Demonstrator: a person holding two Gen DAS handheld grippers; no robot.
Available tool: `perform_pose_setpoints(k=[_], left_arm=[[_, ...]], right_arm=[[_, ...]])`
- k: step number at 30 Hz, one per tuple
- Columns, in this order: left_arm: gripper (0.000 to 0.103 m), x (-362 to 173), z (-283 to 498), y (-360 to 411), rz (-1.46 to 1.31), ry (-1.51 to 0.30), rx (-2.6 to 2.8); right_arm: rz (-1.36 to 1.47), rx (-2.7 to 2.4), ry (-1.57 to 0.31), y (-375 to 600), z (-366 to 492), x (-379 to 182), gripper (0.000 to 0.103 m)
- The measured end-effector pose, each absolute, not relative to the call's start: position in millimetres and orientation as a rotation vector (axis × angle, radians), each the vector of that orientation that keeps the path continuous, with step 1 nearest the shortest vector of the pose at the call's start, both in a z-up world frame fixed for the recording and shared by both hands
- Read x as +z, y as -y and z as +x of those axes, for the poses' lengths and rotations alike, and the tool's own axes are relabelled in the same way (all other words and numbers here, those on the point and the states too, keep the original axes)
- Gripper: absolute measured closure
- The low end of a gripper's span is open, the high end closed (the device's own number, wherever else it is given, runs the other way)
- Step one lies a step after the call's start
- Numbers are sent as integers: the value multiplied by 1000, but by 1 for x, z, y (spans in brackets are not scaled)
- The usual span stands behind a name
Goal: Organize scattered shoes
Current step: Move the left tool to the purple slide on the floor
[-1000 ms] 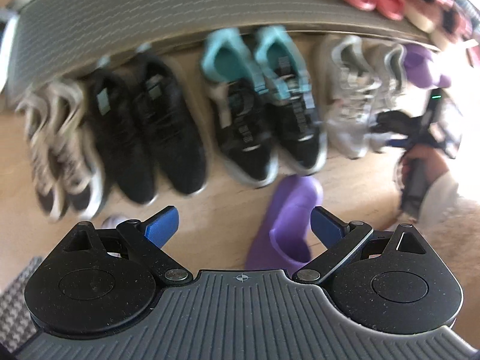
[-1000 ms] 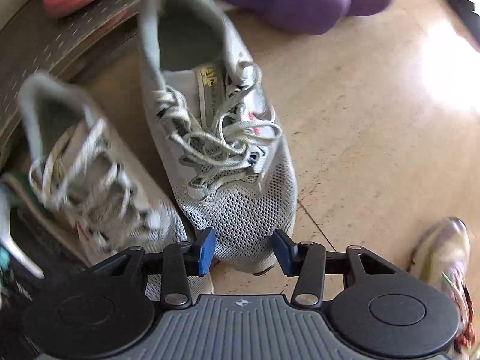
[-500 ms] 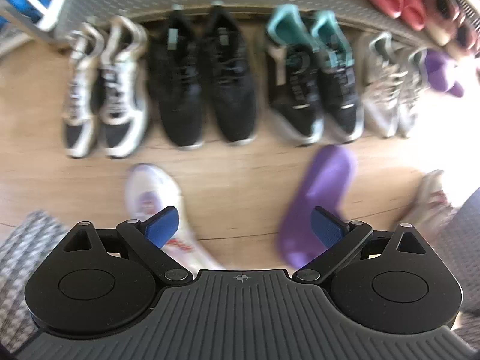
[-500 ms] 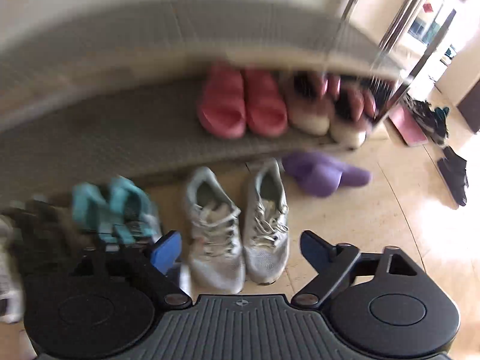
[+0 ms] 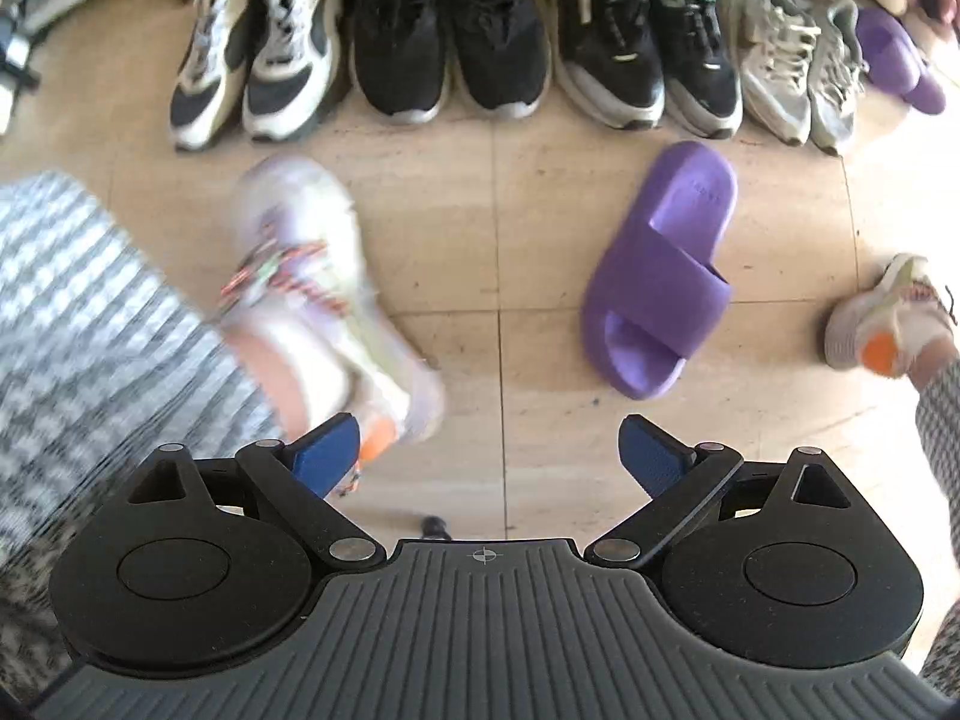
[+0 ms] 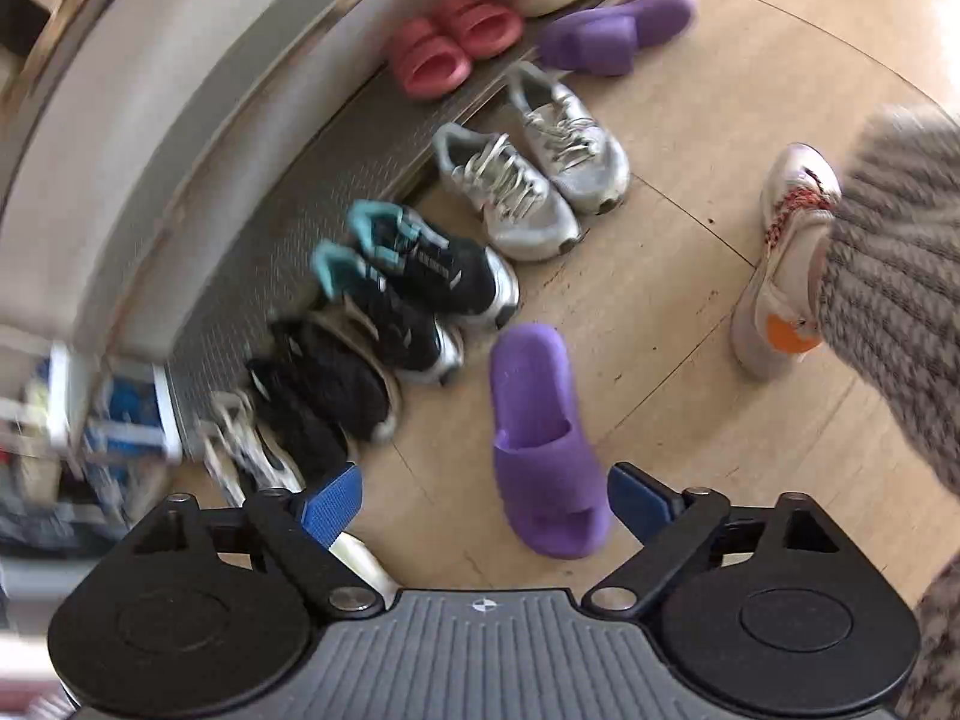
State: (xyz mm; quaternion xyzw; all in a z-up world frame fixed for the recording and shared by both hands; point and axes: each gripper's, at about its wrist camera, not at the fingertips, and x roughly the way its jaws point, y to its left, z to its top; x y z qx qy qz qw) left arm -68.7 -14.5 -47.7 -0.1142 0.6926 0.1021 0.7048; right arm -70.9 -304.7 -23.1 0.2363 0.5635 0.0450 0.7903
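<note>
While paired sneakers (image 5: 456,48) line the rack, purple slide (image 5: 660,276) lies loose, person's feet (image 5: 312,282) nearby

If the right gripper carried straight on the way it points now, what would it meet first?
Most likely the loose purple slide lying on the floor between the open right gripper fingers; nothing shows in between, though depth is hard to judge.

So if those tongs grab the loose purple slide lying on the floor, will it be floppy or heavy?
The purple slide looks like thick moulded foam, so probably light and springy rather than floppy. Its smooth surface might slip a little. Lying flat on its wide sole, it should slide rather than tip if pushed.
</note>
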Motion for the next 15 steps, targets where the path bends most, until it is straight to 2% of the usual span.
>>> perform_pose_setpoints(k=[4, 9, 15], left_arm=[[5, -52, -55, 27, -211, -1468, 178], [5, -111, -22, 56, -120, -1566, 108], [6, -157, 23, 90, -123, -1626, 65]], right_arm=[[590, 57, -1245, 310, -64, -33, 11], [652, 17, -1243, 317, -38, -56, 11], [801, 17, -1223, 333, -24, -54, 7]])
